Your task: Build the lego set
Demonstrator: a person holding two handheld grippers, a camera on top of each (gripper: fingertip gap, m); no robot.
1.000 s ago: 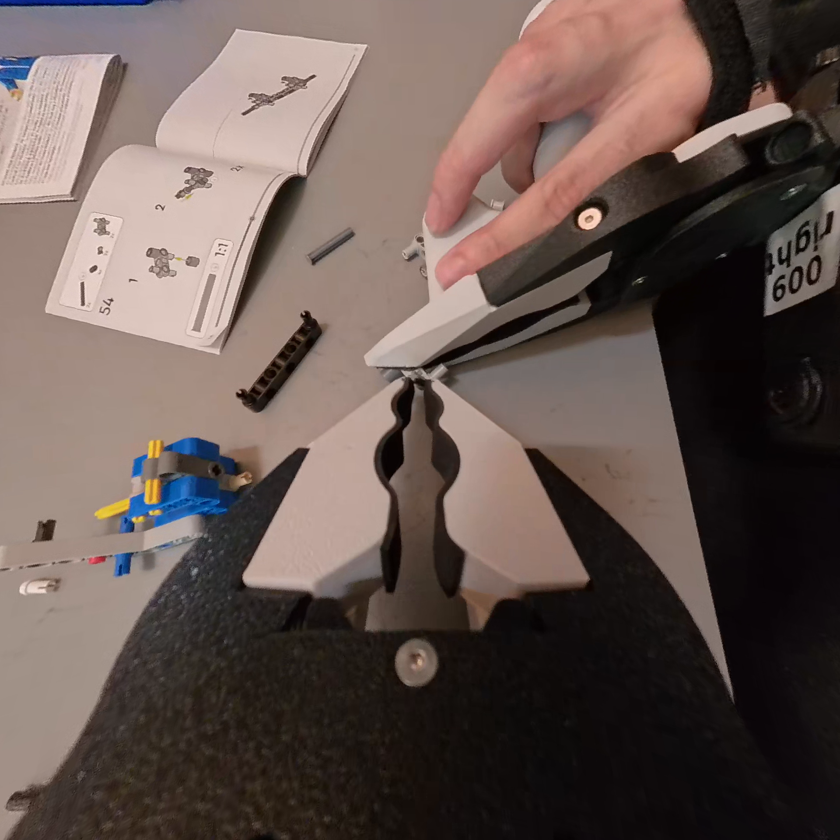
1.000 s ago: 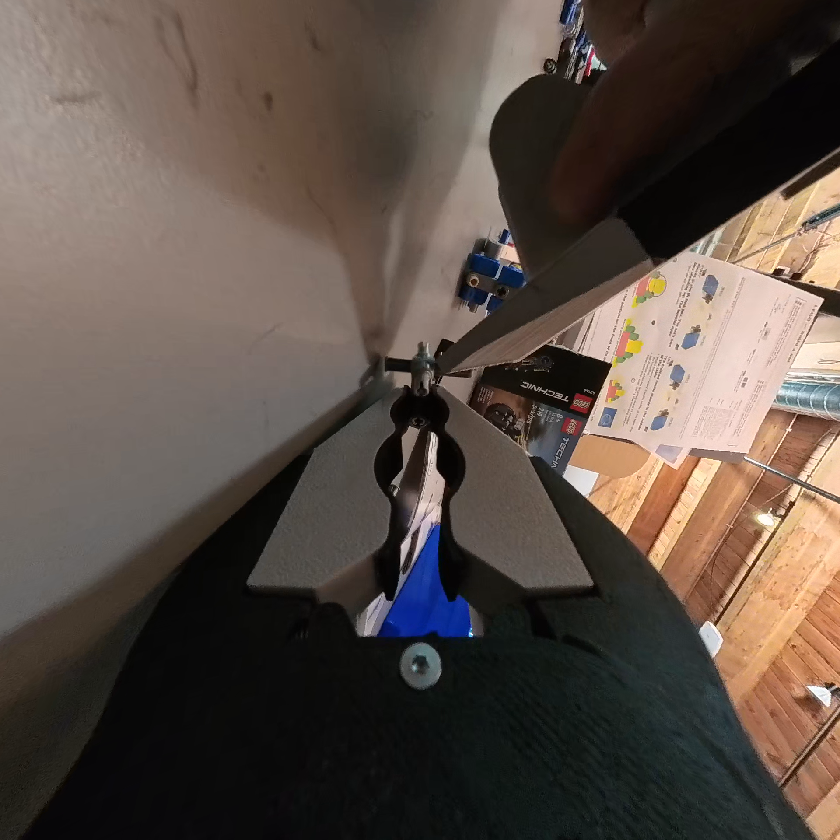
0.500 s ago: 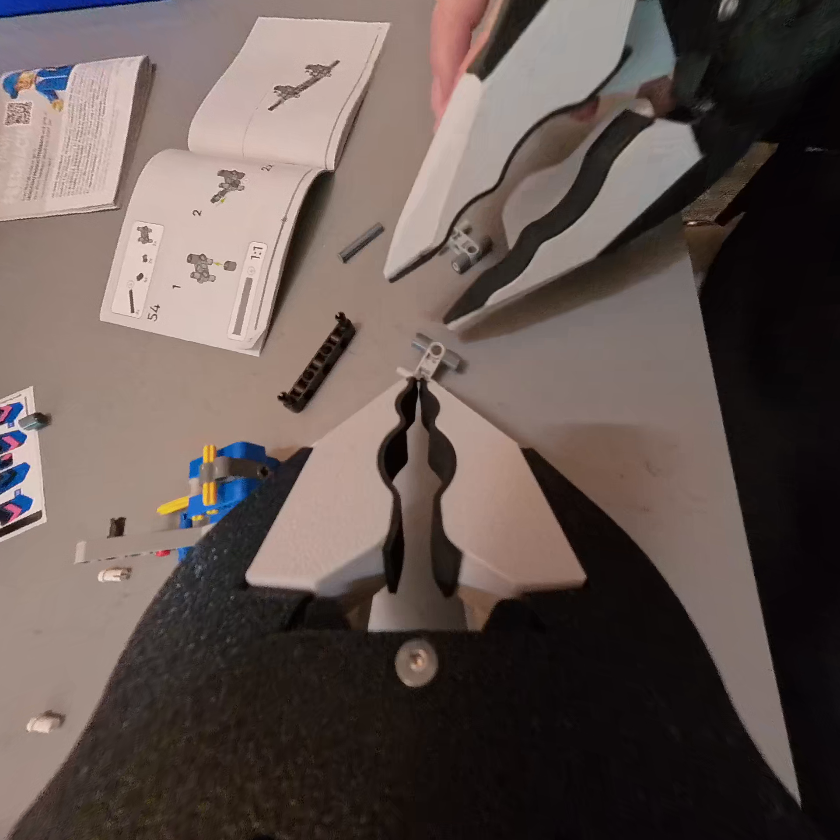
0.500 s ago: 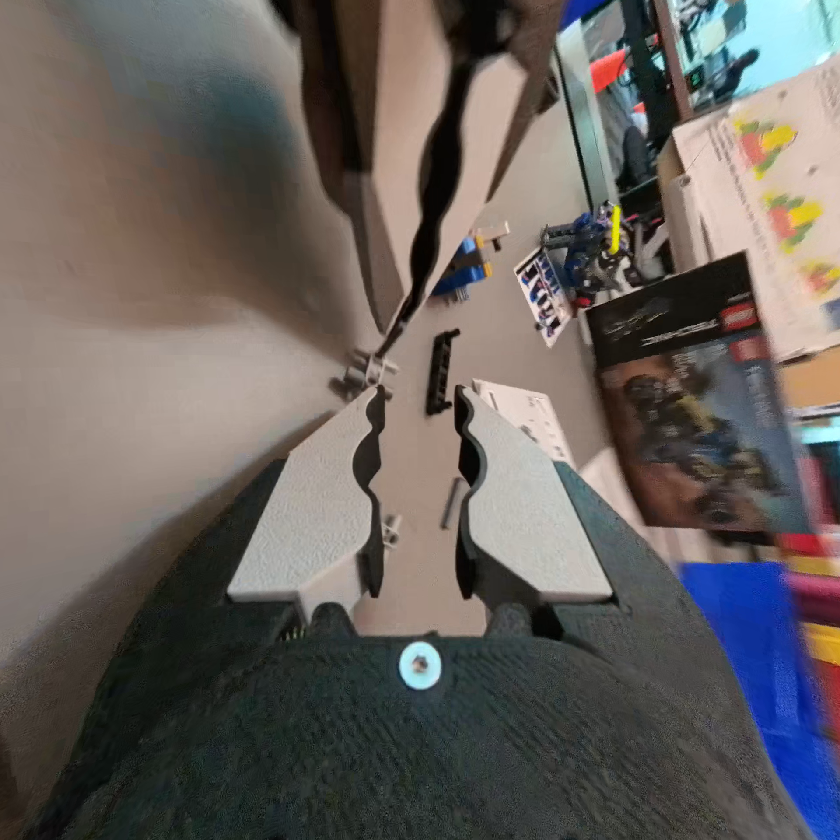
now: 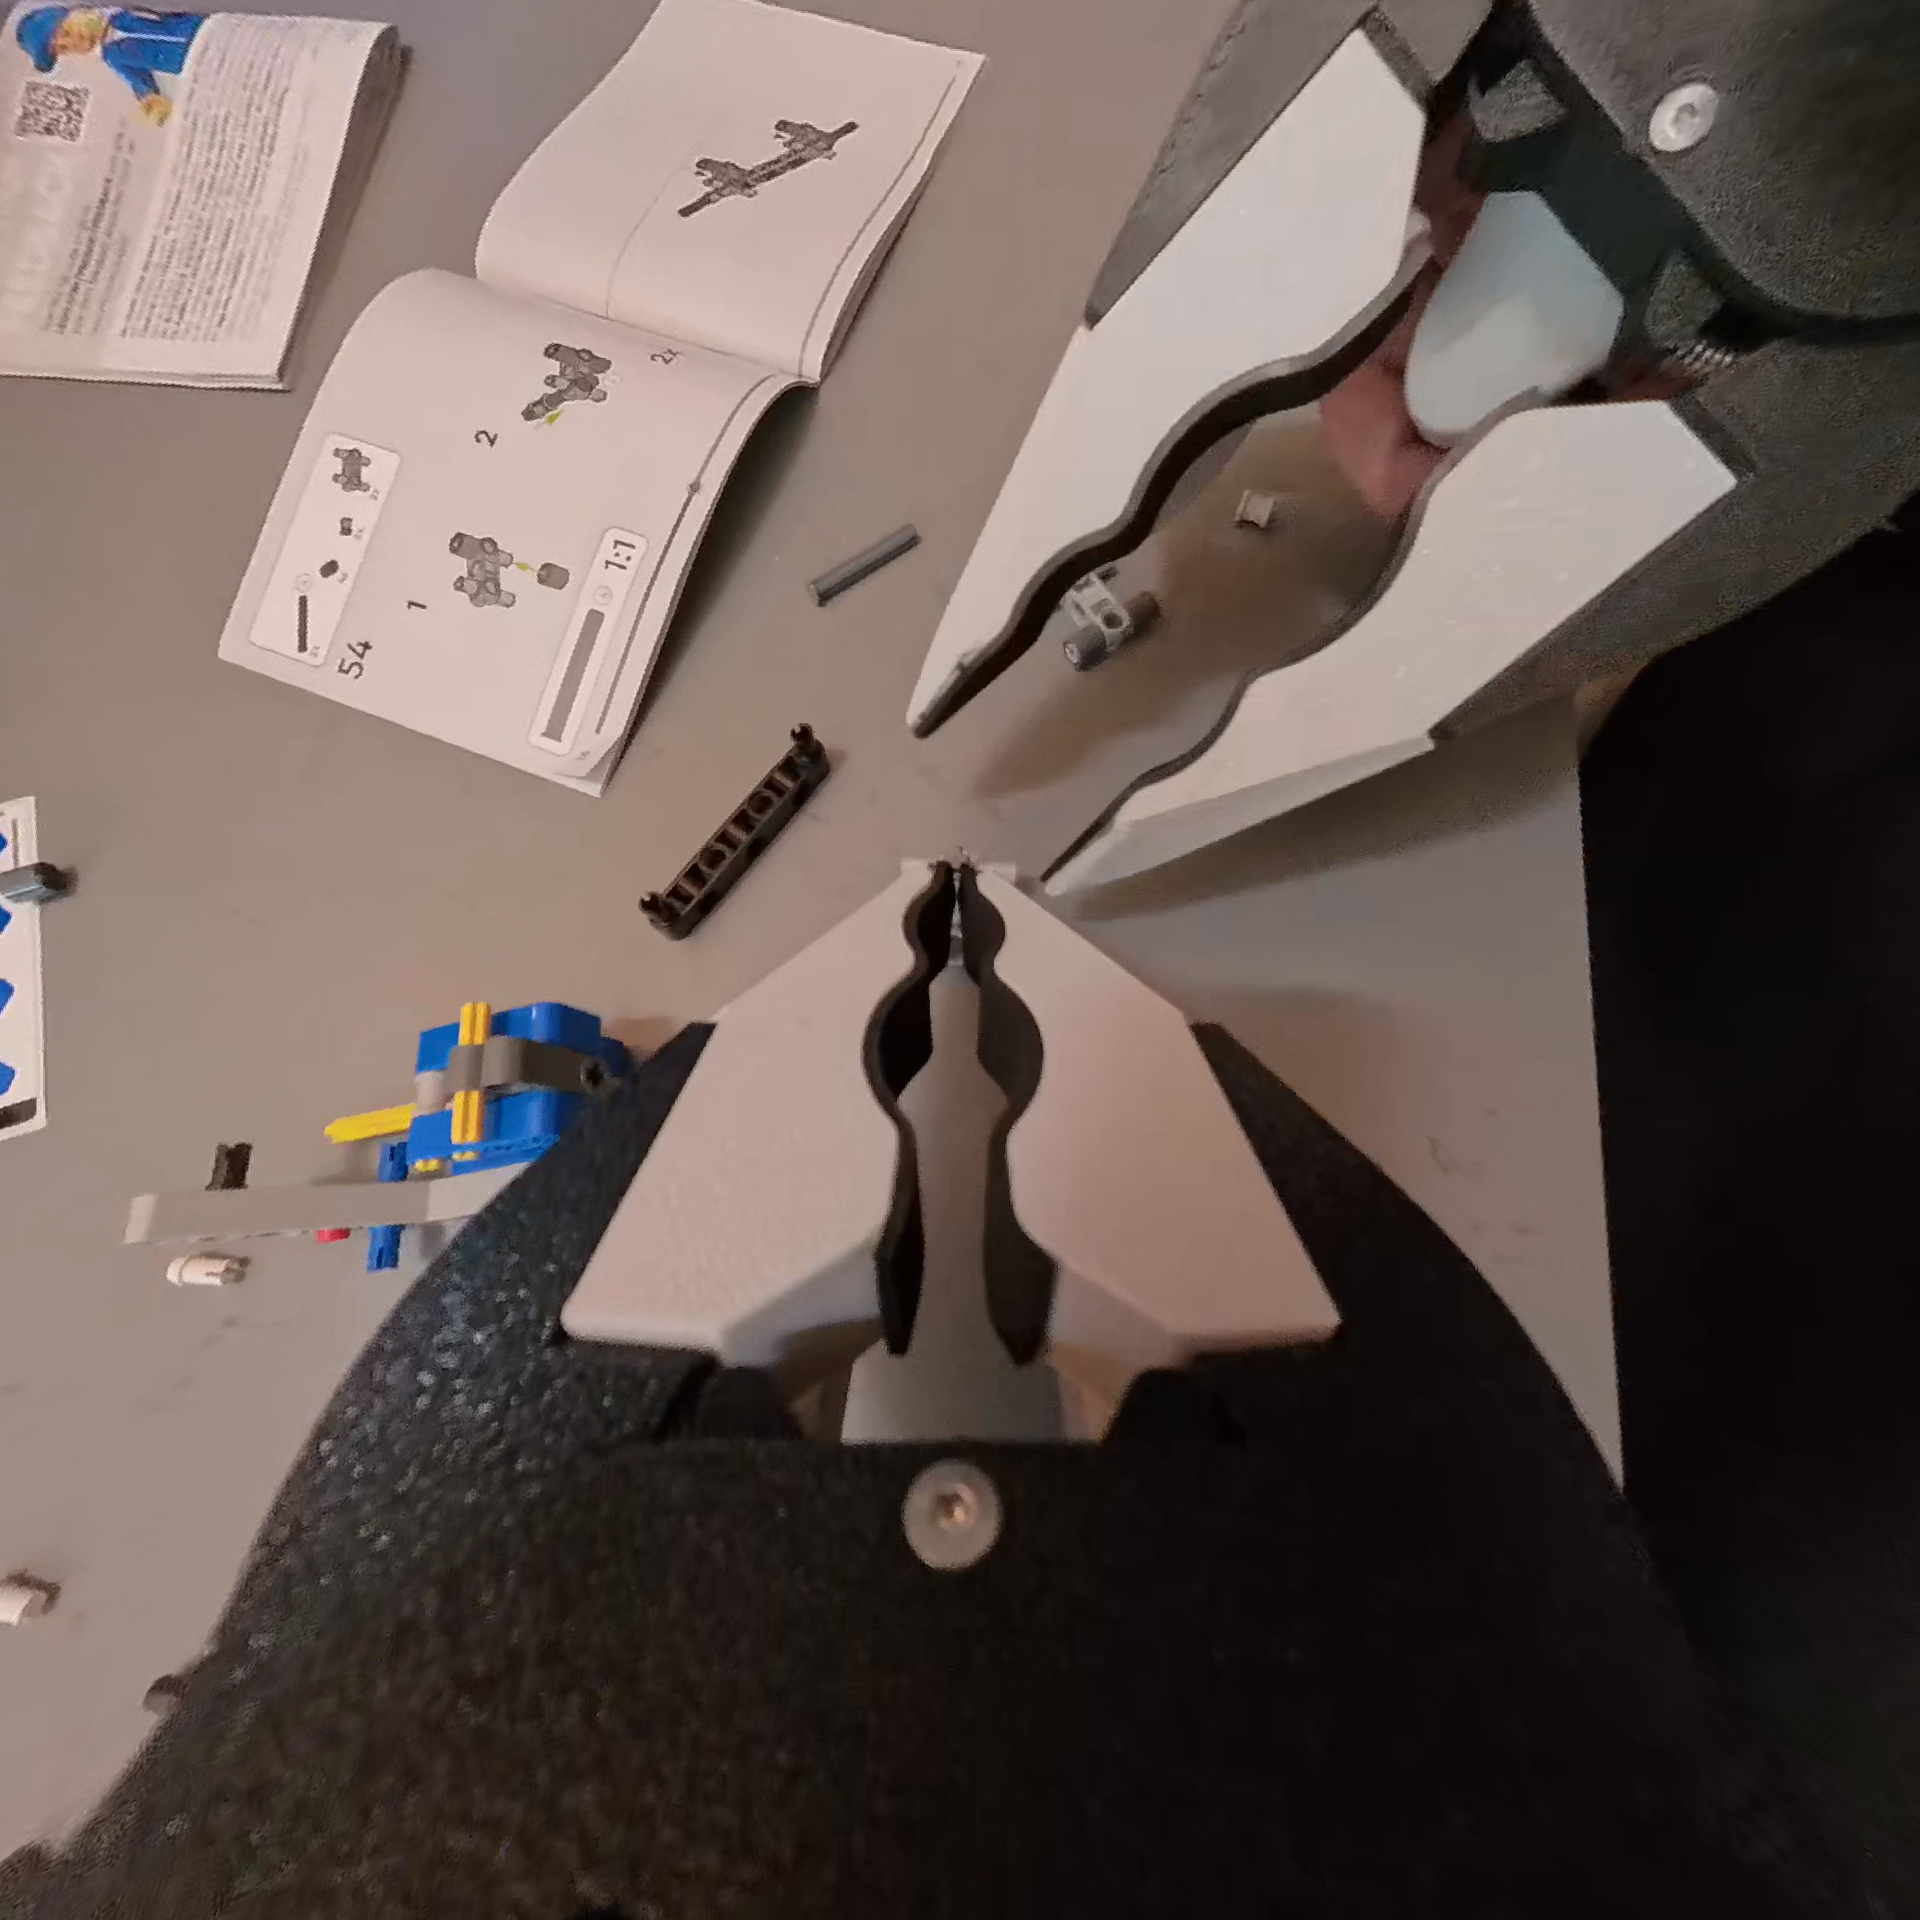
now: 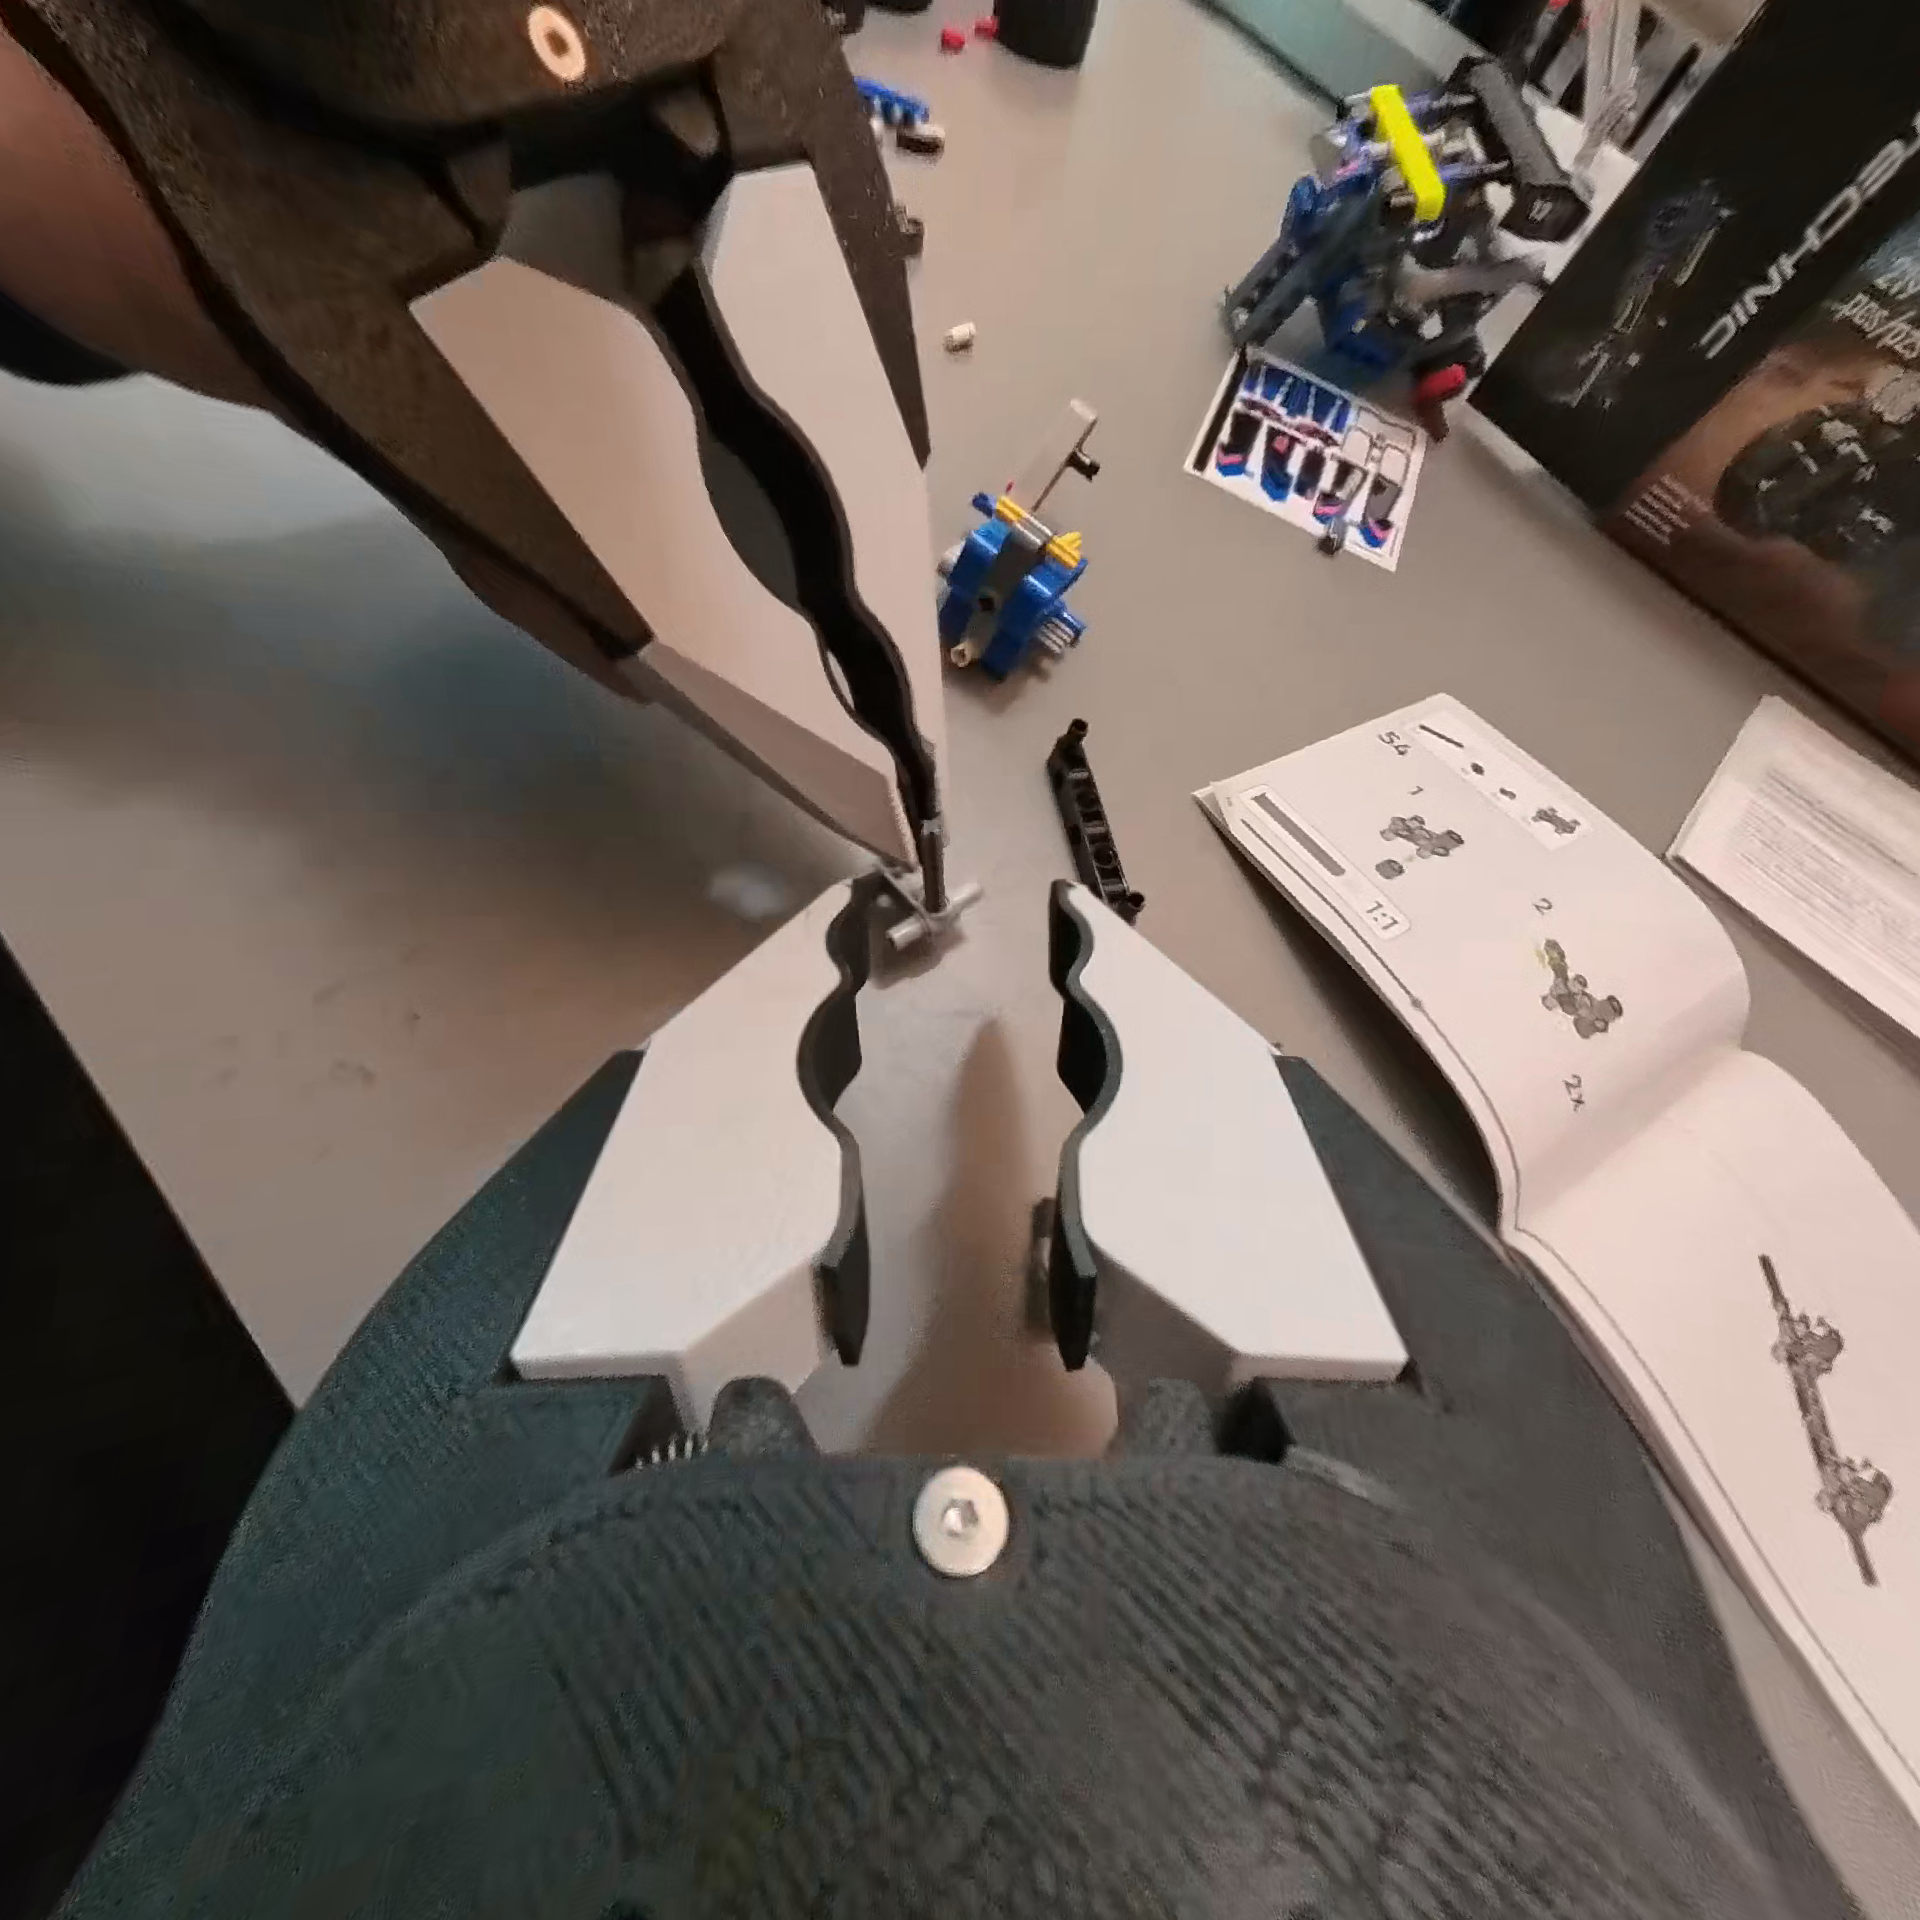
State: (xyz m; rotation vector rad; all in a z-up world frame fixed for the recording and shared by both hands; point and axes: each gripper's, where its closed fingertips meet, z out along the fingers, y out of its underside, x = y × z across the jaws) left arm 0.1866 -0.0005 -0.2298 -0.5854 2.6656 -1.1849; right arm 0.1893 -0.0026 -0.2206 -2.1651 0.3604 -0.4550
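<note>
My left gripper [image 5: 954,871], matte grey wedges with wavy black rubber edges, is pinched tight on a thin dark axle carrying a small grey connector piece [image 6: 932,920] low over the smooth grey table [image 5: 1299,1039], while my right gripper [image 6: 951,899] stands wide and empty, that piece just off its left tip. Beyond lie a black studded beam [image 5: 740,831], the blue-and-yellow sub-assembly [image 6: 1008,592], the open instruction booklet [image 5: 582,416], a sticker sheet [image 6: 1304,457] and the dark set box [image 6: 1714,343].
</note>
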